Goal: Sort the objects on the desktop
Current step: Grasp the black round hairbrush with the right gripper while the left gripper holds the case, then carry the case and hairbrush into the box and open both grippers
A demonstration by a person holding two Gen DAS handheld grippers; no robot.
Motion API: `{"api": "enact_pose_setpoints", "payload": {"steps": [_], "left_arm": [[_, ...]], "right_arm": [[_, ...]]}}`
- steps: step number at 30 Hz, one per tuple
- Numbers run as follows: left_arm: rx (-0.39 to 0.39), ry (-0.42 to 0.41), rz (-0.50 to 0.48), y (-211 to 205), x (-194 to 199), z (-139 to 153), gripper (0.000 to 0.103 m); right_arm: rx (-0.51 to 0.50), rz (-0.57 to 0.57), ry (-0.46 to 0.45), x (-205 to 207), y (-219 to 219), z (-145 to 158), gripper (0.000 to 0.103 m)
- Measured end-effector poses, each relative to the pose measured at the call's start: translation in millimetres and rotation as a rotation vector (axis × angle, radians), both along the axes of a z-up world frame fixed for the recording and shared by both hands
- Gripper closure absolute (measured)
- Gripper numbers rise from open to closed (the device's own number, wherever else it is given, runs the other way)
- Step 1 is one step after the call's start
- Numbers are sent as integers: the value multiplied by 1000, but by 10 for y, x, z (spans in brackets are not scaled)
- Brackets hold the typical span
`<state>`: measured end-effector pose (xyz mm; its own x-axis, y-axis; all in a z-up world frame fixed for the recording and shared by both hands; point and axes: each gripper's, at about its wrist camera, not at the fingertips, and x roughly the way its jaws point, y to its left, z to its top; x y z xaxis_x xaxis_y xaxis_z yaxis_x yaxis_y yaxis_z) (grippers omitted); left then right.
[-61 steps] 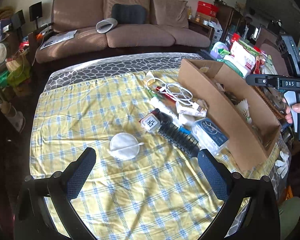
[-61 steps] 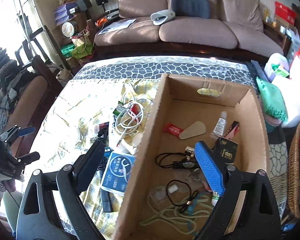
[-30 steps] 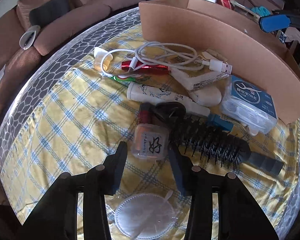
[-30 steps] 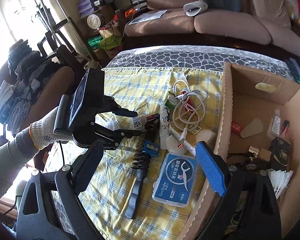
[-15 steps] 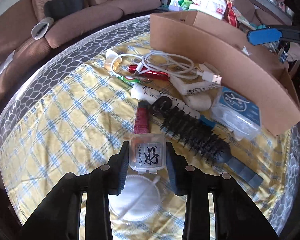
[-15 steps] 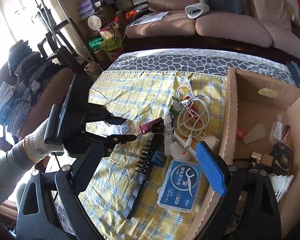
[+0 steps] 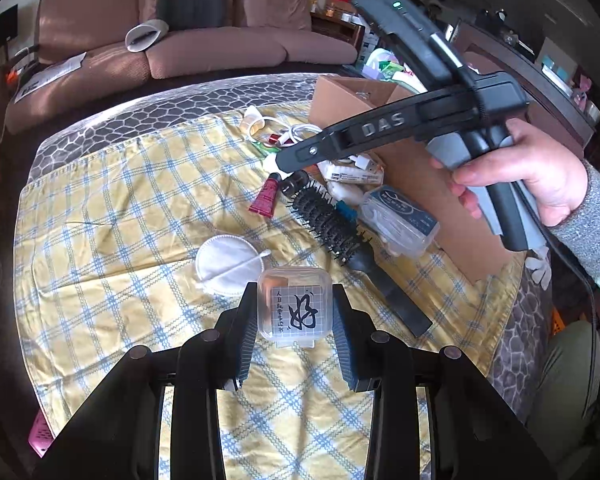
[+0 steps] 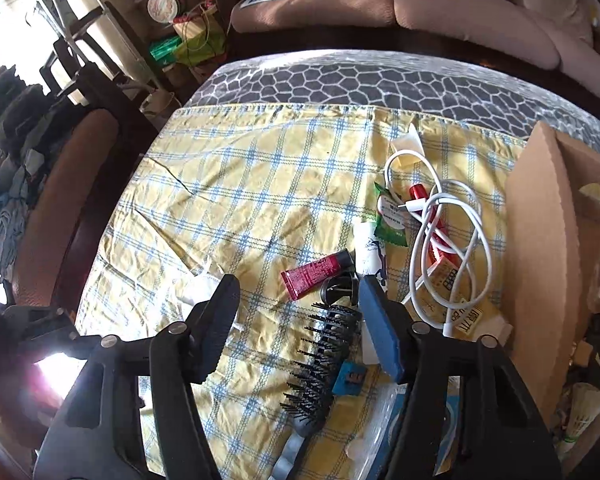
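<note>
My left gripper [image 7: 295,320] is shut on a small clear plastic box [image 7: 295,304] with a black character on its label, held above the yellow checked cloth [image 7: 120,240]. My right gripper [image 8: 298,292] hangs low over the clutter with its jaws closing. A pink tube [image 8: 314,274] and the head of a black hairbrush [image 8: 324,352] lie between its fingers, and the pads touch neither. In the left wrist view a bare hand [image 7: 520,172] holds that right tool above the brush [image 7: 332,228]. The cardboard box [image 8: 540,260] stands to the right.
A white cable [image 8: 448,240], a white tube [image 8: 370,252], a green packet [image 8: 392,220] and a floss-pick case [image 7: 400,216] lie beside the cardboard wall. A round white mask [image 7: 228,266] rests near the left gripper. A sofa [image 7: 220,48] stands behind the table, and a chair [image 8: 60,200] to the left.
The left gripper closed on the clear box, lifted it off the cloth and drew back. The right gripper came down over the brush and pink tube, and its jaws narrowed.
</note>
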<state>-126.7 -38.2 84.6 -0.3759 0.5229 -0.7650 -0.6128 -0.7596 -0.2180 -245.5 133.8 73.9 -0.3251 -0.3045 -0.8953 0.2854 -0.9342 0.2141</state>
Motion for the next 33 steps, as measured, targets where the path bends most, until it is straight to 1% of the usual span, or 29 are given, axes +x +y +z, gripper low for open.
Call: {"api": "enact_pose_setpoints", "payload": {"steps": [4, 6, 8, 9, 10, 12, 15, 17, 18, 19, 20, 21, 25, 29, 33], "left_arm": [[8, 6, -2, -19, -7, 54, 68], [10, 12, 0, -27, -23, 80, 68], [15, 15, 1, -31, -35, 105, 68], [14, 17, 2, -32, -40, 114, 68], [17, 17, 2, -35, -45, 121, 68], [22, 16, 2, -40, -57, 125, 68], [17, 15, 5, -44, -68, 118, 68], [14, 11, 9, -44, -76, 107, 68], [11, 11, 10, -40, -77, 104, 68], [11, 10, 12, -38, -78, 103, 68], [9, 7, 12, -32, -81, 103, 68], [5, 8, 13, -20, -79, 105, 68], [-6, 17, 5, 67, -72, 178, 68], [-6, 35, -13, 254, -56, 328, 68], [4, 64, -75, 666, 26, 543, 68]], "right_arm": [[44, -27, -45, -114, -100, -223, 47], [93, -35, -33, -138, -142, -248, 47], [104, -36, -47, -161, -145, -261, 48], [113, -39, -57, -167, -137, -274, 51], [125, -42, -59, -167, -127, -277, 52], [143, -37, -39, -158, -104, -252, 52], [151, -25, -74, -167, -102, -324, 52], [174, -12, -68, -154, -131, -361, 52], [193, -6, -56, -145, -148, -362, 56], [219, 3, -42, -136, -165, -358, 73], [232, 16, -38, -132, -178, -353, 78], [230, 24, -41, -125, -181, -343, 79], [190, 29, 10, -65, -121, -126, 79], [86, 18, 44, 33, 101, 261, 79], [85, 28, 86, 318, 512, 683, 79]]}}
